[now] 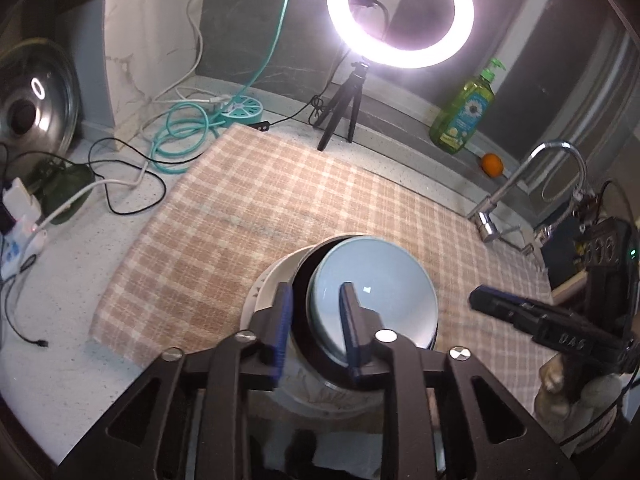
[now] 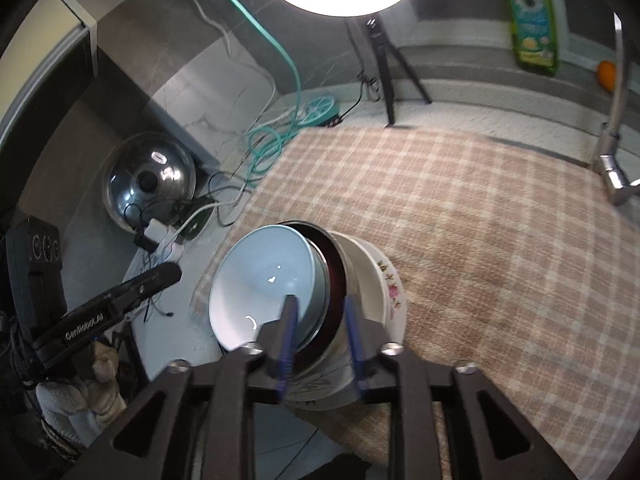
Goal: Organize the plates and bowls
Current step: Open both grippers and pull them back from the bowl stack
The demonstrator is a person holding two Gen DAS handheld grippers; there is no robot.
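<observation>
Three bowls sit nested on the checked cloth (image 1: 280, 200): a light blue bowl (image 1: 384, 276) inside a dark bowl (image 1: 300, 304), inside a white floral bowl (image 1: 272, 280). My left gripper (image 1: 318, 320) is open, its blue pads straddling the near-left rims of the blue and dark bowls with gaps showing. In the right wrist view the blue bowl (image 2: 260, 276), dark bowl (image 2: 334, 272) and floral bowl (image 2: 384, 280) lean against each other. My right gripper (image 2: 320, 332) is open, straddling their rims on the opposite side without pressing.
A ring light (image 1: 400, 12) on a tripod stands at the back, with a green soap bottle (image 1: 464, 112), an orange (image 1: 492, 164) and a faucet (image 1: 520, 184) to its right. A steel lid (image 1: 32, 100) and tangled cables (image 1: 180, 136) lie left of the cloth.
</observation>
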